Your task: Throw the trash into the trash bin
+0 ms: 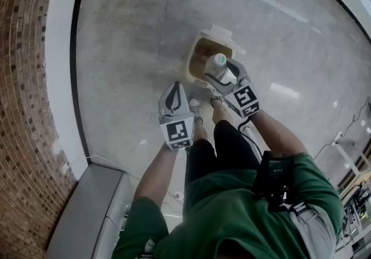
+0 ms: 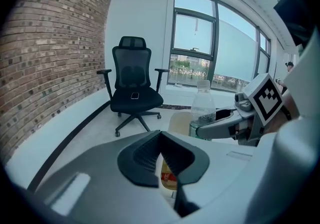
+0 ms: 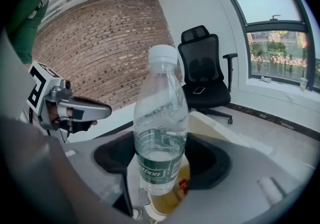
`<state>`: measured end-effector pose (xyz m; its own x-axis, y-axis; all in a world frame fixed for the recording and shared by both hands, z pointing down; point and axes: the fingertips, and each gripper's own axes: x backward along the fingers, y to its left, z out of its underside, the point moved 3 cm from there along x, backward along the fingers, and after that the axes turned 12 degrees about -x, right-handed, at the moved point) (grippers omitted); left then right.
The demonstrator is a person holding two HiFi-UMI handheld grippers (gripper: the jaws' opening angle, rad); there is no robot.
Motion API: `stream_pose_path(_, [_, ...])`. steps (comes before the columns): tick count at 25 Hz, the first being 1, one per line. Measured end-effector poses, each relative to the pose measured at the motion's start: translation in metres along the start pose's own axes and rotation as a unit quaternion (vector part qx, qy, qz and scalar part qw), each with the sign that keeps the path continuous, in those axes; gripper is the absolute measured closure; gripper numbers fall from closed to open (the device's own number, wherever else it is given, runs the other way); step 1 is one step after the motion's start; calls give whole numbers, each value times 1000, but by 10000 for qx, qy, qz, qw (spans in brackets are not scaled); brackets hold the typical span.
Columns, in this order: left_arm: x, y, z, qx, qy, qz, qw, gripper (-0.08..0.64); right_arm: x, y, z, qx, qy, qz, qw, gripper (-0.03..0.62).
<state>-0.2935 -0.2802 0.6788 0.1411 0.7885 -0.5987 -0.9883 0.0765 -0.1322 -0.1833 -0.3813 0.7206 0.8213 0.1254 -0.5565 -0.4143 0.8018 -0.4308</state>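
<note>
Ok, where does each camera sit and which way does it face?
Head view: on the head, looking steeply down at the trash bin; arms, legs, left tool, right tool show.
Left gripper view: on the left tool, facing chair and window; right tool with bottle shows.
Right gripper view: on the right tool, facing the brick wall; left tool shows.
Both gripper views share the chair and bottle.

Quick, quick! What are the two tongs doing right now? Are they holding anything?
Left tongs: closed, holding nothing.
Right tongs: closed on the water bottle.
</note>
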Motion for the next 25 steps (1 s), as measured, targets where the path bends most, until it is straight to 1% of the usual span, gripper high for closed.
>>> stream_pose_path(6, [-15,1,28,143,129,-26,9998,555,-34,-14,41,132,316,-83,9994,282])
stream_pose_path(13, [-34,0,59,238,244,-22,9994,555,-72,-36,84,89,637,53,9979,282])
stream_pose_path(25, [-70,-4,107,370,366,27,9986,555,-119,-61,137,-66,940,220,9953,282])
